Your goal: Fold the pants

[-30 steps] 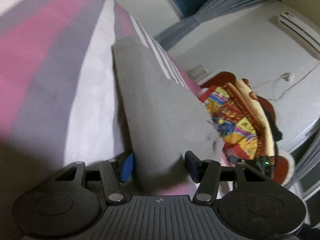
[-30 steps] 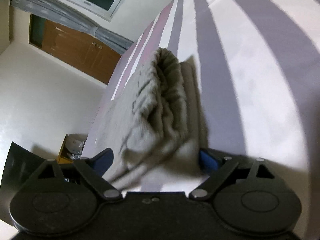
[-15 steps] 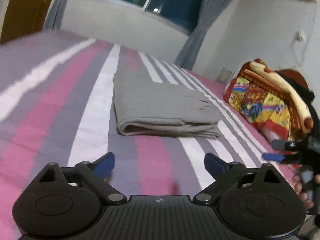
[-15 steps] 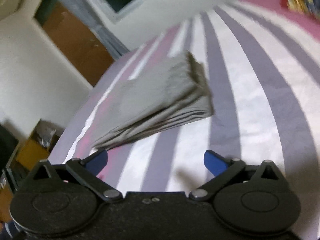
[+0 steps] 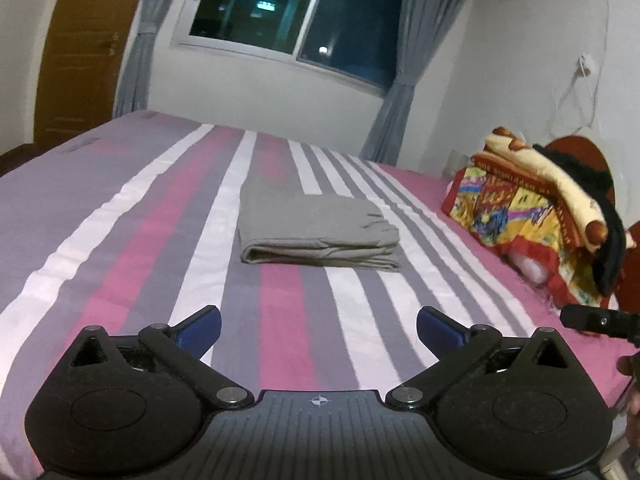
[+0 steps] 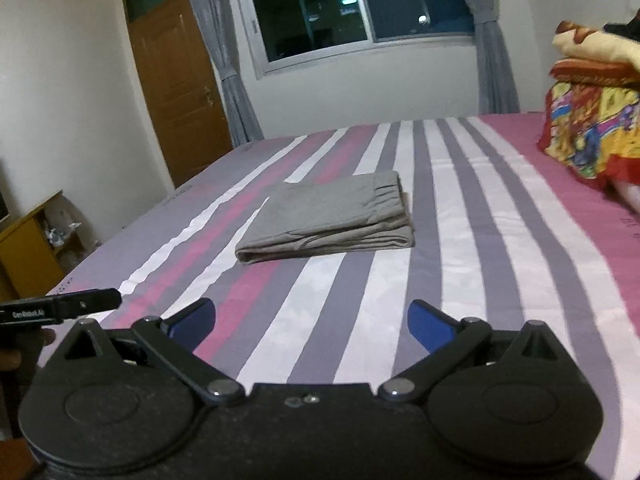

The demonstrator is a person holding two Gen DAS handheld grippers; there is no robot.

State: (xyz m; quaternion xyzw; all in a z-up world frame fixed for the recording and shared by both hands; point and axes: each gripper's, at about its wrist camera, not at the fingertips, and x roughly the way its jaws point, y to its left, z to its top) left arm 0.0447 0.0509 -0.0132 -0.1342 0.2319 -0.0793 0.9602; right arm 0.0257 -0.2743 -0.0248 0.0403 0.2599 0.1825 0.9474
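**Both grippers spread, pants folded on bed**

Left wrist view: left gripper (image 5: 318,330) w/ jaws spread wide, blue pads (image 5: 200,326) far apart, nothing btwn them, touching nothing; it hovers over the near part of the bed (image 5: 120,248). Pants (image 5: 316,234) lie folded mid-bed, well ahead of the fingertips, apart from both tools. They look like a flat grey rectangle, several layers stacked, rounded fold edge facing the camera, layer ends showing at the right side. Fabric soft, matte, knit-like, few creases. Bed sheet smooth, striped pink / grey-purple / white, stripes running away from the camera. Far right: a bright multicolour blanket pile (image 5: 532,216), bulky & soft, w/ a dark item draped on top. A black bar of the right gripper (image 5: 596,322) pokes in at the right edge; its jaws can't be judged from here.

Right wrist view: right gripper (image 6: 312,322) also wide open, blue pads (image 6: 430,322) spread, empty, no contact w/ cloth. Pants (image 6: 332,216) sit centre of the sheet, well ahead, same neat grey stack; gathered elastic waistband visible along the far right edge, rounded fold at near left. Wooden door (image 6: 180,92) brown, panelled; window (image 6: 360,4) dark, flanked by grey curtains (image 6: 230,80). Black tip of the left gripper shows at the left edge, over the bed's side
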